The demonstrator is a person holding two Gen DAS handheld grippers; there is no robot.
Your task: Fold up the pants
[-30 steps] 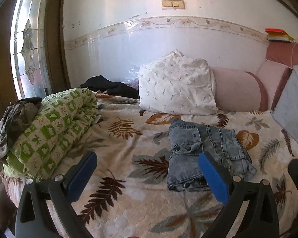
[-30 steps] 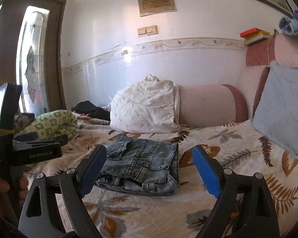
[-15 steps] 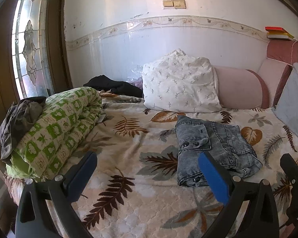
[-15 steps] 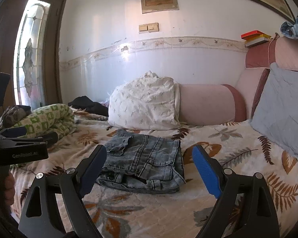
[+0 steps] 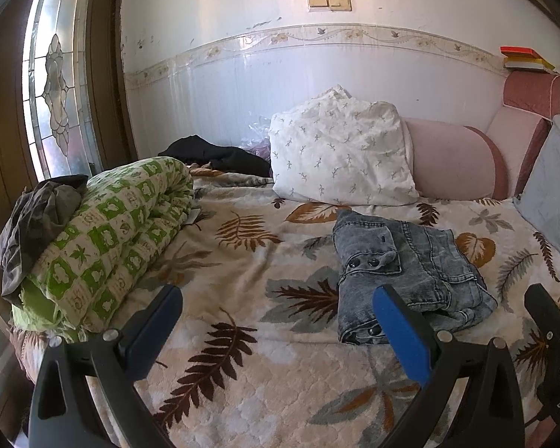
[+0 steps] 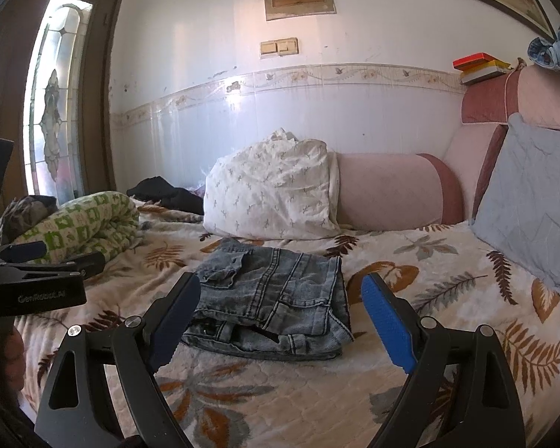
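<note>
We are holding the left gripper [image 5: 276,321] and right gripper [image 6: 280,313] low over the bed [image 6: 422,261], fingers spread wide and gripping nothing. Just beyond them the pants [image 6: 272,295] are lying folded in a thick denim stack, which we judge heavy, limp and non-slippery; pinching the near folded edge through all layers looks safest.

Bare bedspread [image 5: 242,354] lies open left of and in front of the folded jeans [image 5: 403,276]. A rolled quilt [image 5: 104,235] blocks the left edge; pillows [image 5: 339,153] close off the back.
</note>
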